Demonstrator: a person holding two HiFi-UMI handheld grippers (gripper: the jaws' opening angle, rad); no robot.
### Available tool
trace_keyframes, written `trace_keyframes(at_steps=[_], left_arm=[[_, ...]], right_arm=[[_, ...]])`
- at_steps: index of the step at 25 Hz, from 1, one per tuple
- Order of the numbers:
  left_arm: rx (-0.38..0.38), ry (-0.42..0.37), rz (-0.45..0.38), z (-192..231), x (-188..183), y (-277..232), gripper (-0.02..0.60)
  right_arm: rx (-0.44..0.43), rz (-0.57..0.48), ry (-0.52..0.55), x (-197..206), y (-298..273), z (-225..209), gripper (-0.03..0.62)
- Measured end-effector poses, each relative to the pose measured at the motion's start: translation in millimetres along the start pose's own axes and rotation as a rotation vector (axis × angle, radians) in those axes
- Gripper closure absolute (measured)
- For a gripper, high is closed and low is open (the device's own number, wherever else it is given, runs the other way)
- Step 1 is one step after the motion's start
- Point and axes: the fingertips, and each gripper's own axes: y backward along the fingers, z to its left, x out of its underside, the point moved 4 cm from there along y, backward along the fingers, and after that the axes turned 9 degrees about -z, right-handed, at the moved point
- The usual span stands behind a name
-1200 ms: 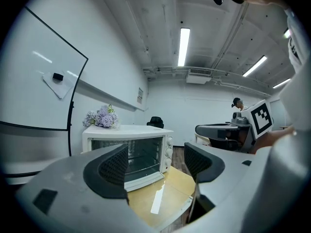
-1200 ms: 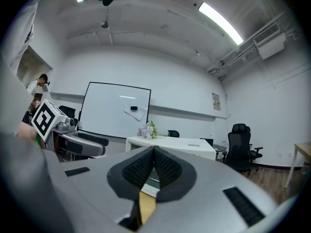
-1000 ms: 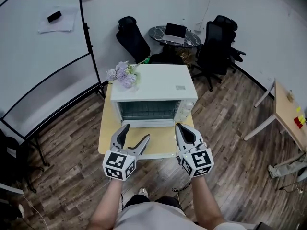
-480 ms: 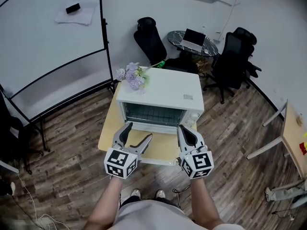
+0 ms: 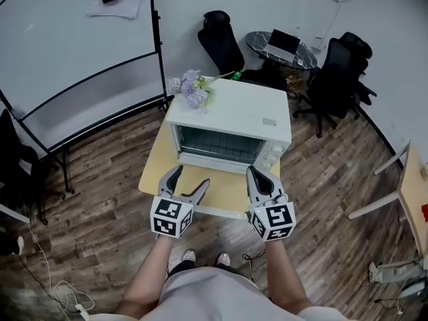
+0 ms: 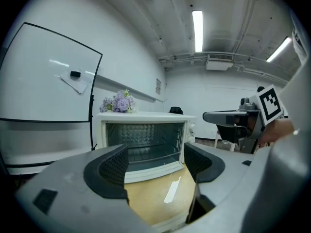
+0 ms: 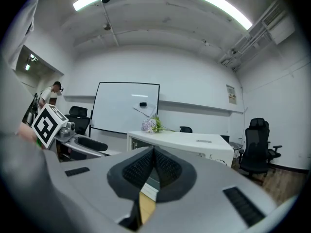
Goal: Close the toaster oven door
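our left gripper [image 5: 190, 179] holds its ribbed black fingers [image 6: 109, 170] wide apart around nothing, and the right gripper [image 5: 257, 174] has its fingers pressed together, empty. just ahead of both, the boxy white toaster oven [image 5: 231, 122] sits on the pale wooden desk [image 5: 155, 172]. its glass door [image 5: 224, 191] lies dropped flat between the two pairs of fingers.

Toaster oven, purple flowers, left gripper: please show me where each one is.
toaster oven [image 5: 234, 112], head view, on its white top.
purple flowers [image 5: 192, 92], head view, on the blossoms.
left gripper [image 5: 191, 178], head view, midway between its open jaws.
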Motion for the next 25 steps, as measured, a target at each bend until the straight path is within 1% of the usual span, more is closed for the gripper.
trace_keyframes(at_steps=[5, 9, 13, 19, 25], left_arm=[[-0.036, 0.043, 0.113, 3, 58, 10, 0.249], [-0.061, 0.079, 0.205, -2, 105, 23, 0.249], [-0.069, 0.138, 0.305, -11, 151, 39, 0.249], [-0.090, 0.196, 0.409, -20, 196, 58, 0.249], [-0.112, 0.244, 0.496, -24, 236, 66, 0.249]], right_arm=[[0.002, 0.073, -0.028, 32, 6, 6, 0.592], [0.004, 0.102, -0.051, 46, 11, 10, 0.592], [0.015, 0.143, -0.068, 63, 15, 14, 0.592], [0.007, 0.211, -0.092, 89, 26, 21, 0.592], [0.002, 0.223, -0.088, 92, 29, 21, 0.592]])
